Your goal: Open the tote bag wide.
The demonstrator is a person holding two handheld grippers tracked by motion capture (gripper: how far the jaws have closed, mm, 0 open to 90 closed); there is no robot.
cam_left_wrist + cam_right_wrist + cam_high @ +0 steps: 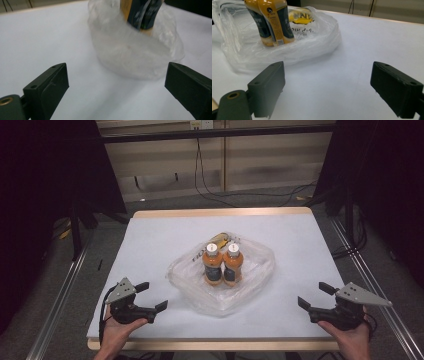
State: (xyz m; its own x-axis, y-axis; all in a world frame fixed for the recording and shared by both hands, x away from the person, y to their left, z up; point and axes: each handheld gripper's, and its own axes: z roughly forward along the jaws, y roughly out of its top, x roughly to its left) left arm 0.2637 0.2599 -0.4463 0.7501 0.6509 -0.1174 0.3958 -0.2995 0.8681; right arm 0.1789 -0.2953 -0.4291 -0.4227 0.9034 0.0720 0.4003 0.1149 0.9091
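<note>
2 bottles [223, 264] stand upright inside the plastic bag [255, 285] at table centre. Left gripper [150, 296] at 7 o'clock and right gripper [315, 295] at 5 o'clock wait, jaws spread, empty; nothing looks started.

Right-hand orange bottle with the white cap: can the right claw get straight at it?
Probably yes: the right claw is open, with bare table between; only the clear plastic bag's low rim surrounds the orange bottle.
</note>
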